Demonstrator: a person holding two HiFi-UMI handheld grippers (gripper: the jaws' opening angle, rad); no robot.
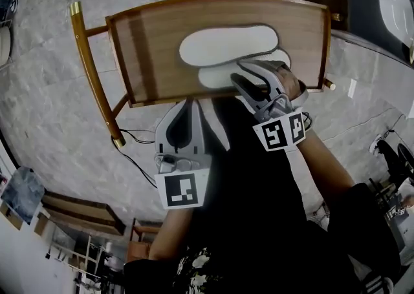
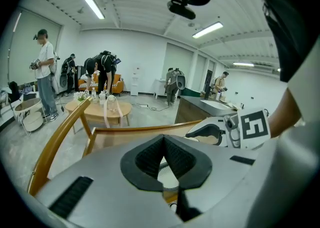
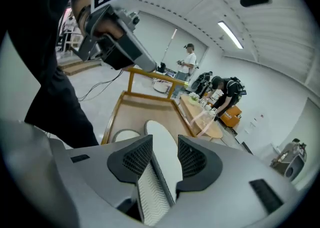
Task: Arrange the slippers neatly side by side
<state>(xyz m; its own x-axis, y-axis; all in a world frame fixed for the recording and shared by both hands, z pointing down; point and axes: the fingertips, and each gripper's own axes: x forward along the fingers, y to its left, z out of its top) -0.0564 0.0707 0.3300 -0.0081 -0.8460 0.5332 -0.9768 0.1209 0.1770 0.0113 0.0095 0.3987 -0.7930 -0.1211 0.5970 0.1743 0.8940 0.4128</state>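
Right tool (image 1: pixel 243 72) over wooden table (image 1: pixel 149 47), stone floor (image 1: pixel 52 92)

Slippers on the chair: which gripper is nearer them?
Right. The right gripper has the near slipper between its jaws; the left gripper sits short of the chair seat, off both.

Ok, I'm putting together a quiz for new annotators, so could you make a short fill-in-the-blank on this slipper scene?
1. The far slipper and the near slipper both lie on the seat of a wooden ___.
2. The left gripper holds nothing, and its jaws are ___.
3. The thing standing between the right gripper's open jaws is a white ___.
Missing words: chair; shut; slipper.
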